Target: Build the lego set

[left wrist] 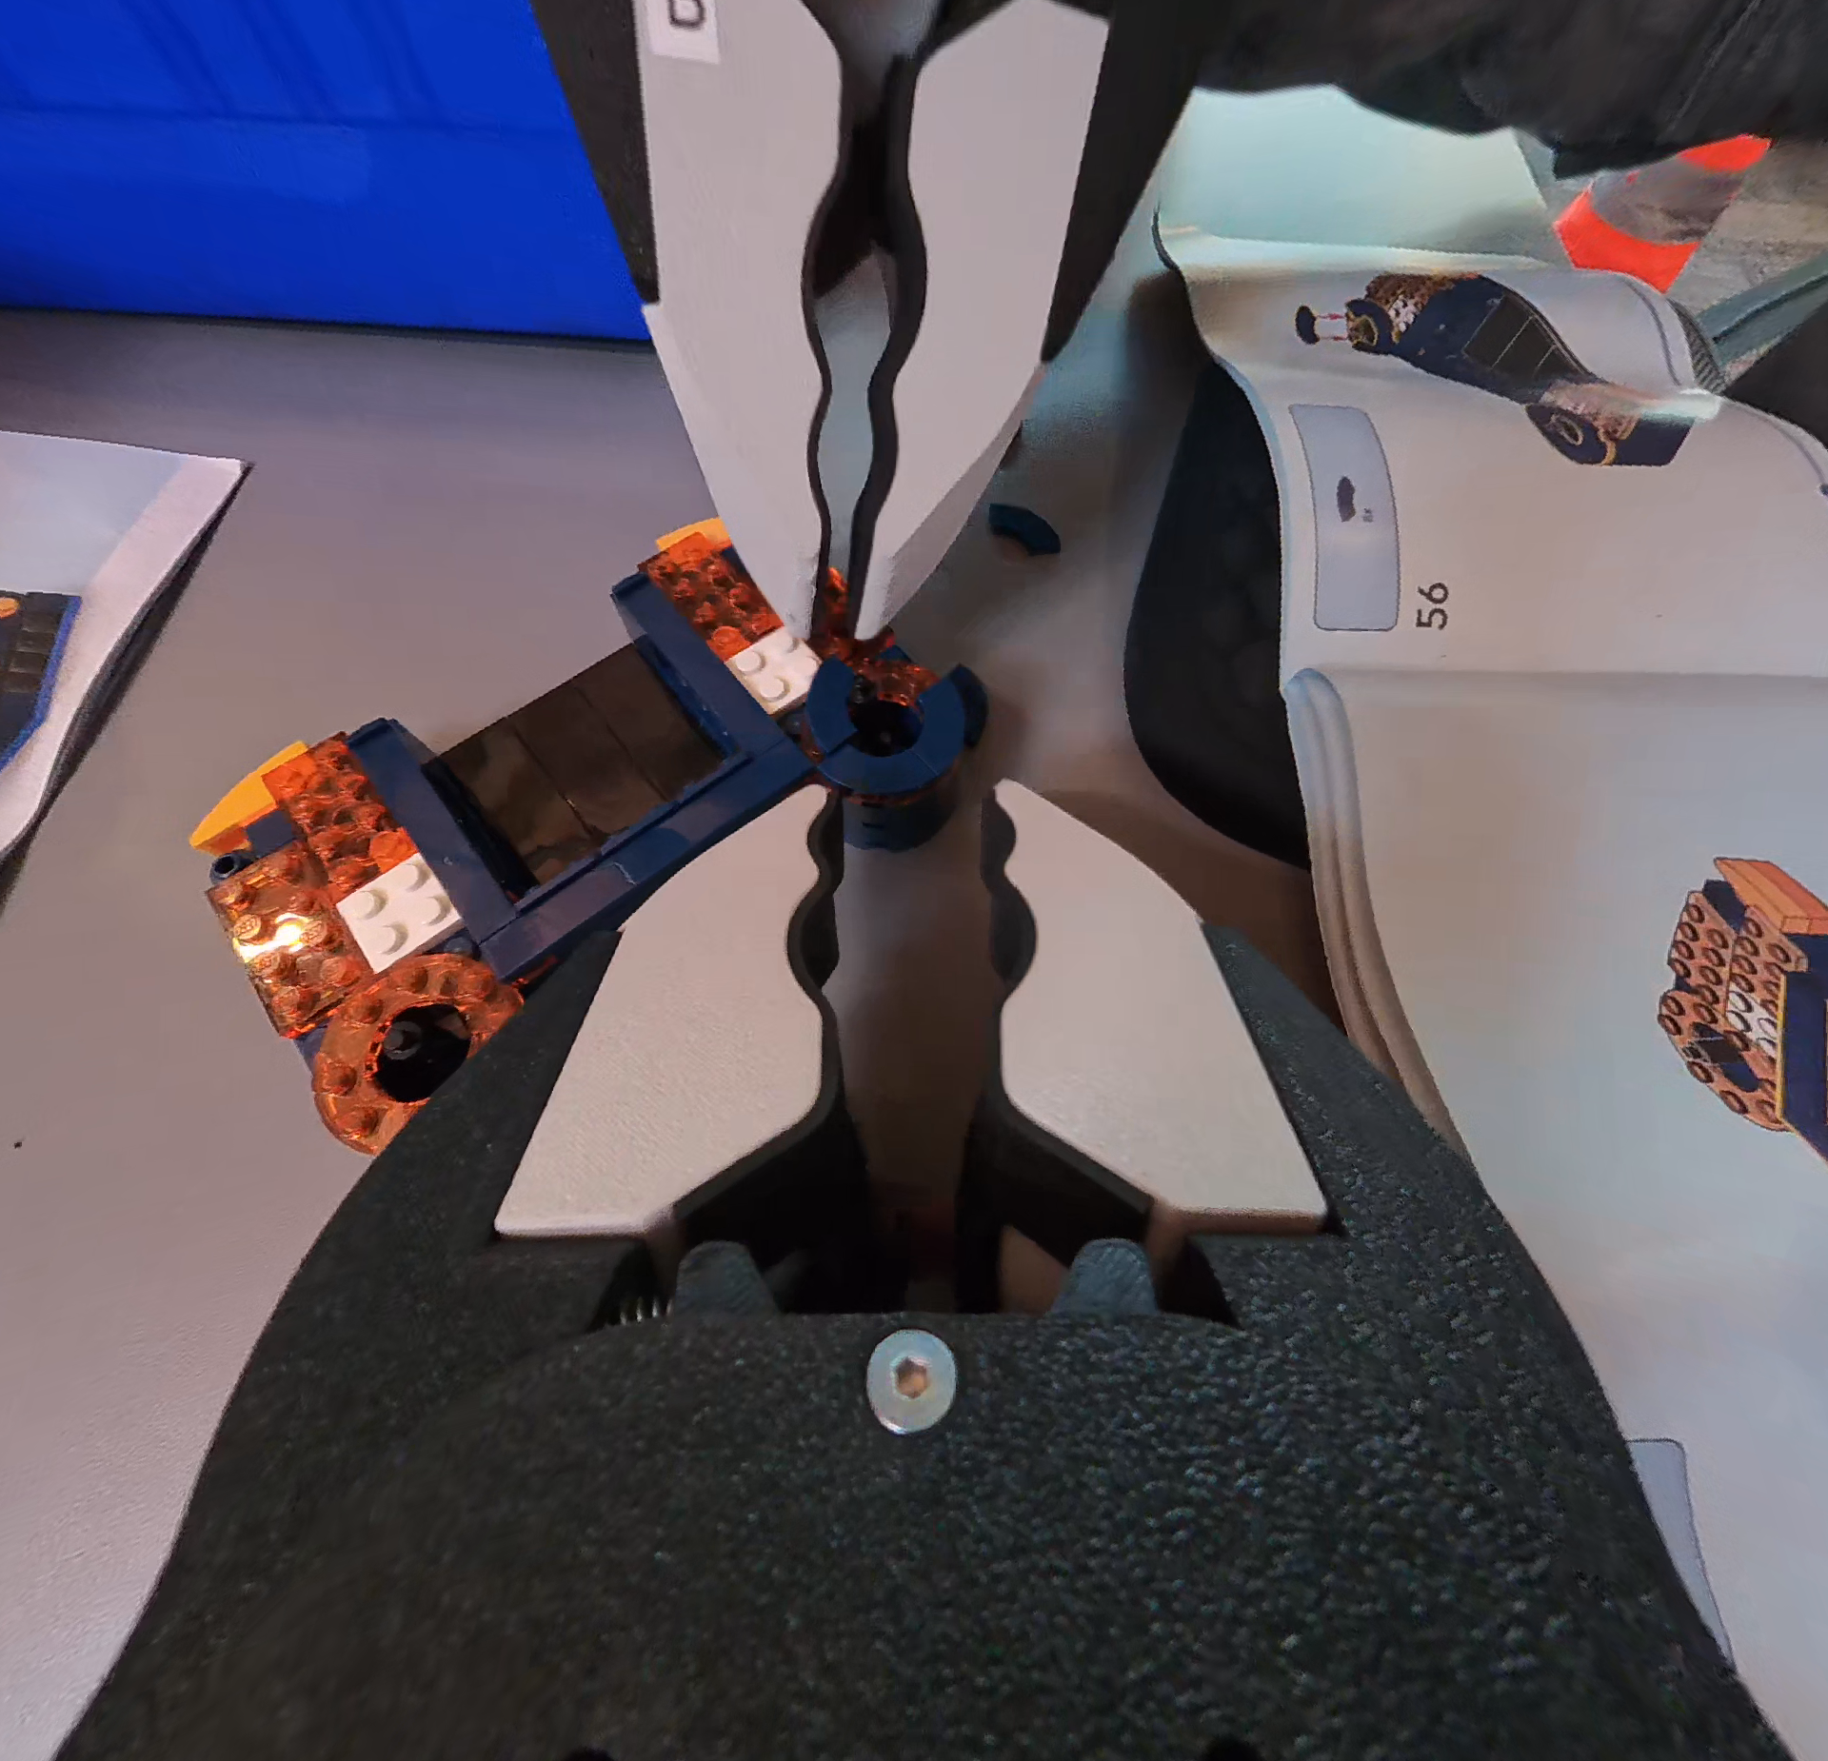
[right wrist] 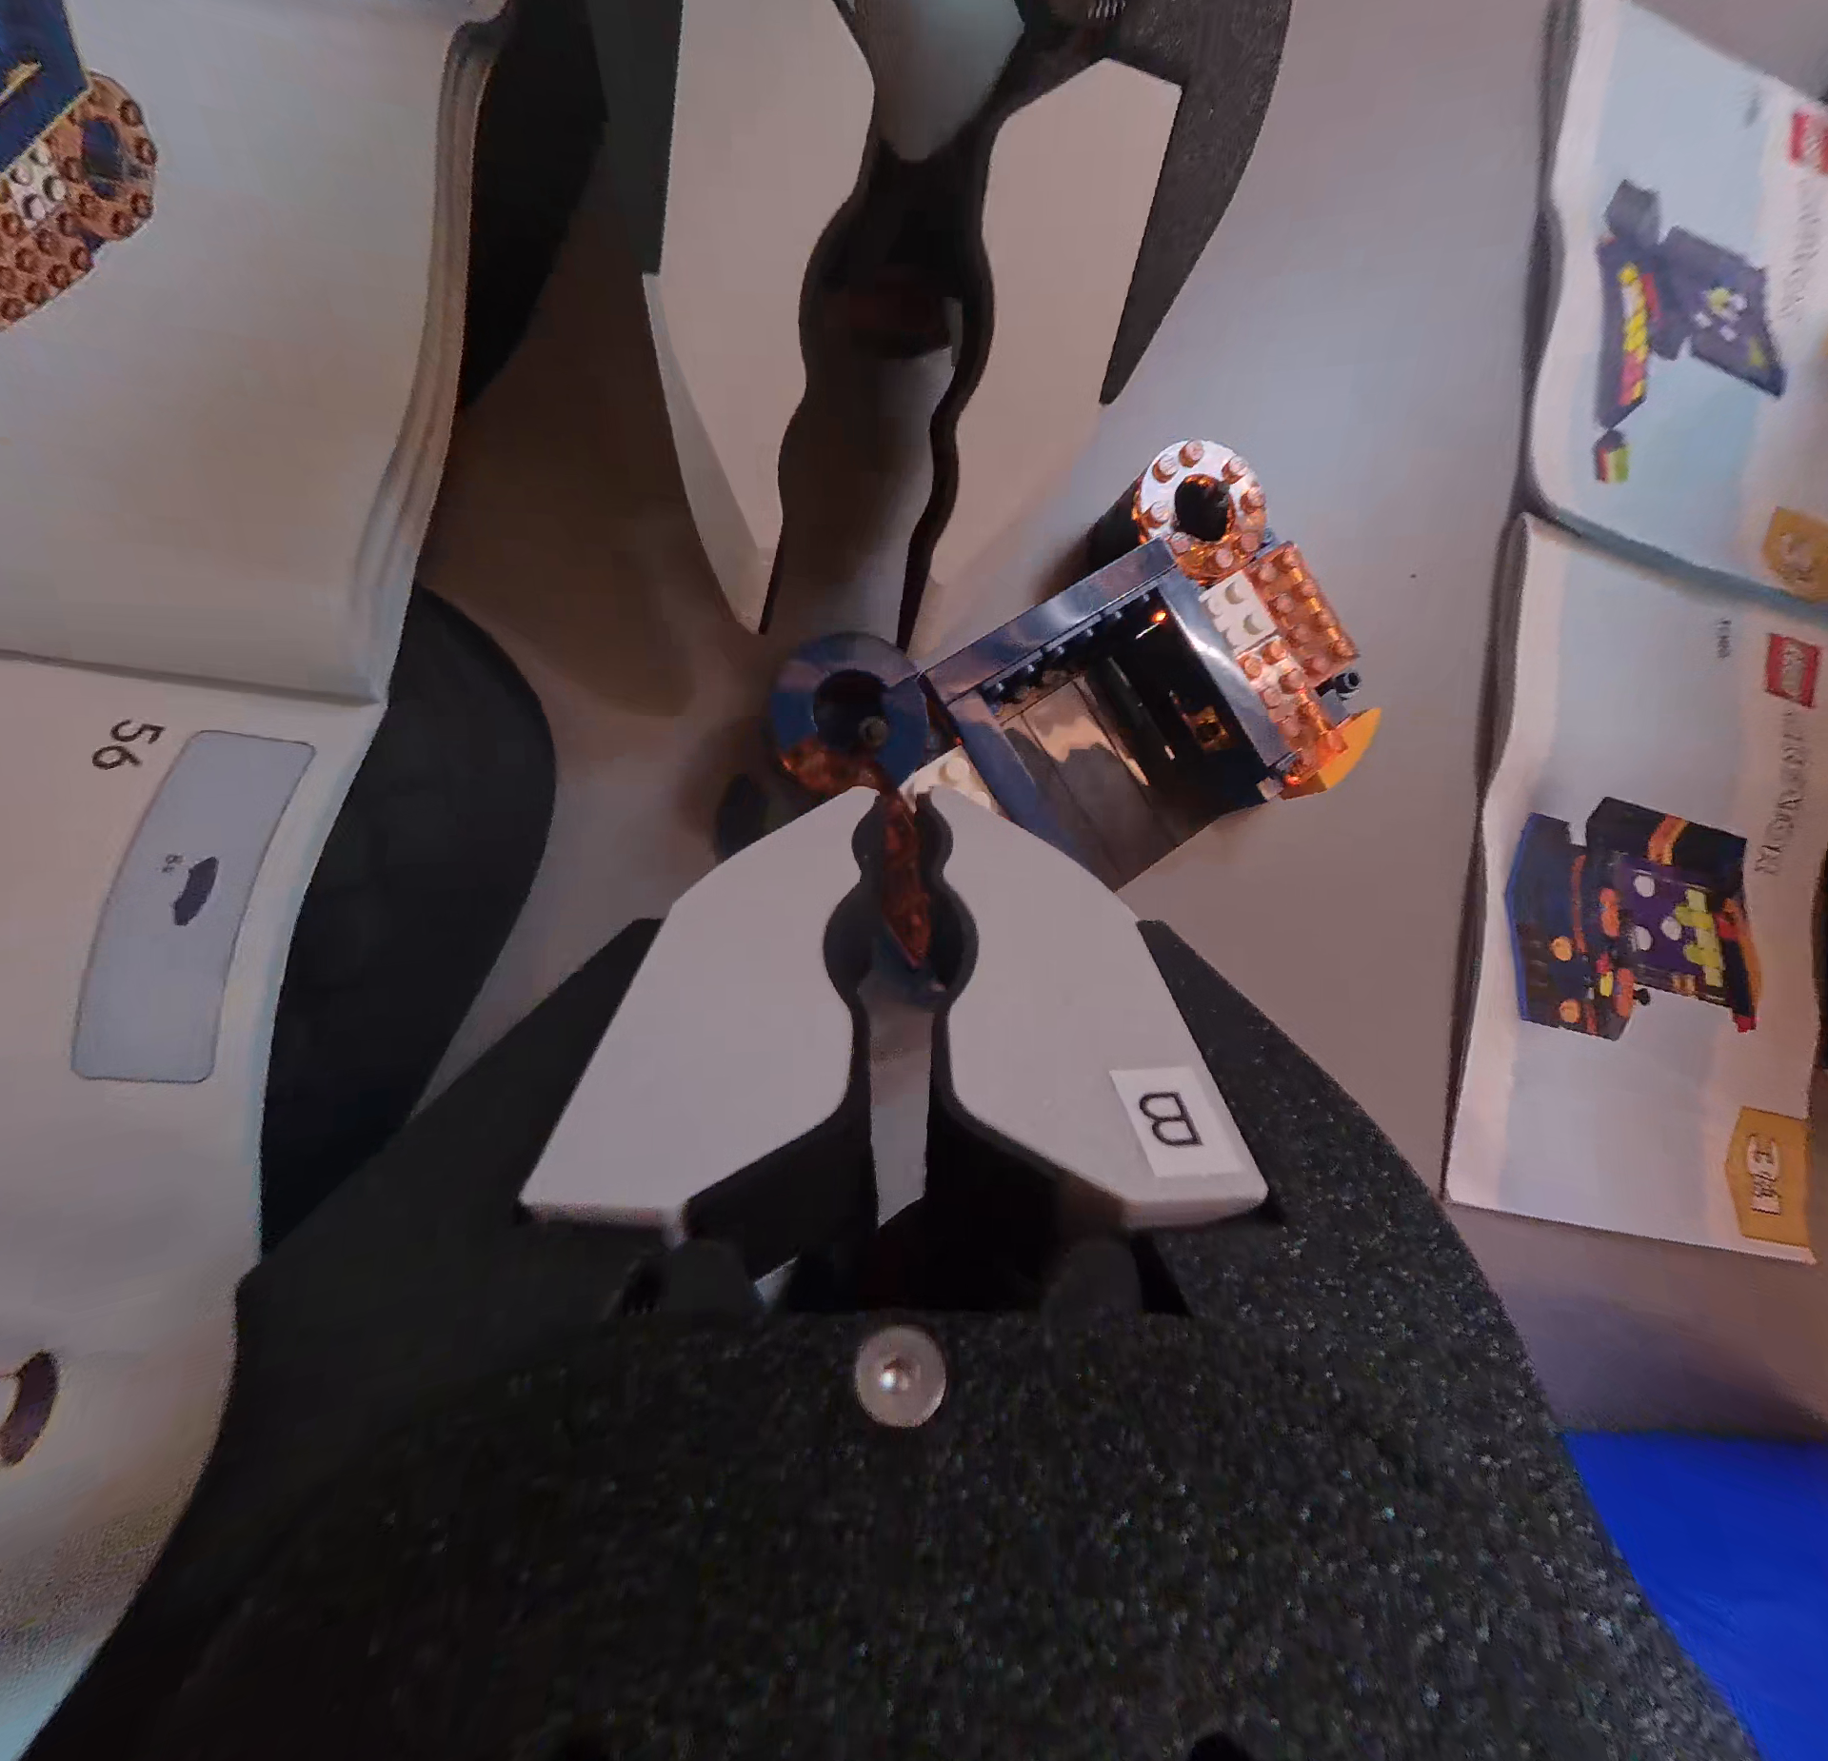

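The lego model (left wrist: 594, 774), dark blue with black tiles and transparent orange plates, lies on the grey table. It also shows in the right wrist view (right wrist: 1138, 685). My left gripper (left wrist: 910, 799) is closed around the model's dark blue round tower (left wrist: 880, 725), one finger on each side. My right gripper (right wrist: 895, 799) is shut on a transparent orange piece (right wrist: 905, 883) and holds it against the rim of the tower (right wrist: 851, 695). In the left wrist view the right gripper (left wrist: 841, 626) comes down from above onto the tower top.
An open instruction booklet (left wrist: 1533, 725) lies right of the model, with a dark object (left wrist: 1217, 626) under its edge. A small dark blue curved piece (left wrist: 1024, 527) lies loose behind the tower. Two more booklets (right wrist: 1632, 873) lie beyond the model. A blue bin (left wrist: 247, 131) stands behind. My two grippers' fingertips are within a few centimetres of each other.
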Motion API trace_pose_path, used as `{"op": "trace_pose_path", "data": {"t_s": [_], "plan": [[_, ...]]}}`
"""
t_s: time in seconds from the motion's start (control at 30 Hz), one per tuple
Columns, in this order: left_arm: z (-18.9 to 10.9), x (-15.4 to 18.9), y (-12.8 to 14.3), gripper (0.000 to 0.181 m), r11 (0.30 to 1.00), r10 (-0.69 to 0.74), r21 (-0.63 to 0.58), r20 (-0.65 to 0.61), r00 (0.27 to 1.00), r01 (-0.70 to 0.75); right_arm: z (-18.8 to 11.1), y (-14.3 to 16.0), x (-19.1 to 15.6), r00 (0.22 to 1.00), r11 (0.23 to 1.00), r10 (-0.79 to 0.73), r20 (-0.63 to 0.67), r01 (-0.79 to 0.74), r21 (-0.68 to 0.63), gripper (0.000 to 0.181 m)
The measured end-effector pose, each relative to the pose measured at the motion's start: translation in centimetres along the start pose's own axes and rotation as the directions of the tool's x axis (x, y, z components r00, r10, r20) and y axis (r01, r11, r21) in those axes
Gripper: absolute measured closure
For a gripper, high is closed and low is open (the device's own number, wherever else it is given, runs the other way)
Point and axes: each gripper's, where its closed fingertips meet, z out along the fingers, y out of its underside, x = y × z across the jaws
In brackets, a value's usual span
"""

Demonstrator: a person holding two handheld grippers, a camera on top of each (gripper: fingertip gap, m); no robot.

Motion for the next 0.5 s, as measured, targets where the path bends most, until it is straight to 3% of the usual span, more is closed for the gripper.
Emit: {"op": "trace_pose_path", "data": {"t_s": [0.5], "plan": [[0.00,-0.20,-0.14,0.160,1.000,-0.007,0.010,0.010,1.000,0.007,0.55,-0.70,0.05,0.996,0.996,0.066,-0.052,-0.063,0.067,0.181]]}}
